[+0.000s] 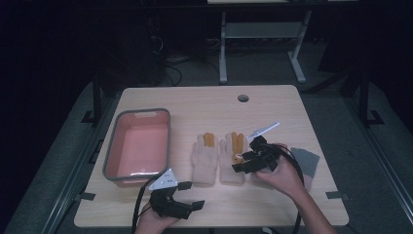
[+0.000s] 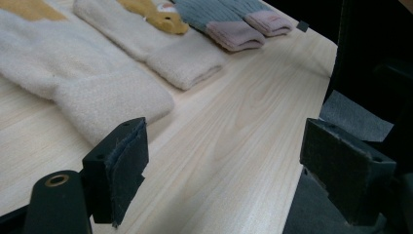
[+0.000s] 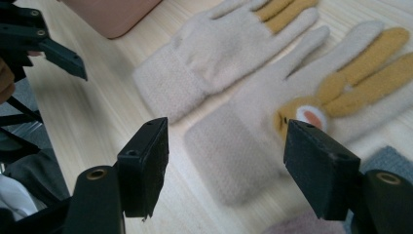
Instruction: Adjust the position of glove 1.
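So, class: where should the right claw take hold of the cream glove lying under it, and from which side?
Probably at the ribbed cuff of the right-hand glove. The glove lies flat, and the cuff is its thick end nearest the table edge. The right claw, jaws open above it, could come straight down and pinch the cuff.

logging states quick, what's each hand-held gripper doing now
left hand-held gripper: open, holding nothing
right hand-held gripper: open over the cream glove, holding nothing

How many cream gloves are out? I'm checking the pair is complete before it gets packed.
2. One cream glove lies just right of the pink bin; the other cream glove lies beside it, partly under the right hand-held gripper. Grey socks could hide more.
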A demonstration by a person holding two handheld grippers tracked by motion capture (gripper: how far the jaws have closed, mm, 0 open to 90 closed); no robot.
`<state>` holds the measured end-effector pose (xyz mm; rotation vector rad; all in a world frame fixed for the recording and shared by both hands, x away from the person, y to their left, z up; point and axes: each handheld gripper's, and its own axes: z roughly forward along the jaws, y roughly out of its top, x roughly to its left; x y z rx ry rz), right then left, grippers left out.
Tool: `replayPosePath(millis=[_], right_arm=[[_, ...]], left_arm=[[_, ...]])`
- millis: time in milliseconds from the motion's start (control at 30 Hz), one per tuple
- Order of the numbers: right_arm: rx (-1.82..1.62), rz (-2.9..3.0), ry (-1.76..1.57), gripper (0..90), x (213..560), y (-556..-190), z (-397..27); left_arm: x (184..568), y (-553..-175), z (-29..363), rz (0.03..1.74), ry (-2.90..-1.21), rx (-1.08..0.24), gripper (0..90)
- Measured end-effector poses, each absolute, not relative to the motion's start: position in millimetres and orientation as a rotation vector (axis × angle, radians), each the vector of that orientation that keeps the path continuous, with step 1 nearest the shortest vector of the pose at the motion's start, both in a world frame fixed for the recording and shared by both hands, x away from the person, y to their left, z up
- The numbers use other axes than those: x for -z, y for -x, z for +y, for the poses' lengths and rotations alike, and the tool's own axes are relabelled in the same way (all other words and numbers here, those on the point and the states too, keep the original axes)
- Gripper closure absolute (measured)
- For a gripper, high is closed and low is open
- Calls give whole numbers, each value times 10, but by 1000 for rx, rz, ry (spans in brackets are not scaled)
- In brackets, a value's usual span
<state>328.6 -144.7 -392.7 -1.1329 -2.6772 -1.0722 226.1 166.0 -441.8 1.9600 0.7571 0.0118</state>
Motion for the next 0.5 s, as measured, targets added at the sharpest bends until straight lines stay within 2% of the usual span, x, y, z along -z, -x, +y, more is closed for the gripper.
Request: replayPosePath(millis=[500], right_arm=[[963,-2715,1152,343,4055,-3573,-1317]], left_arm=[[4426,-2246,1621,744,-1976,-12,177]])
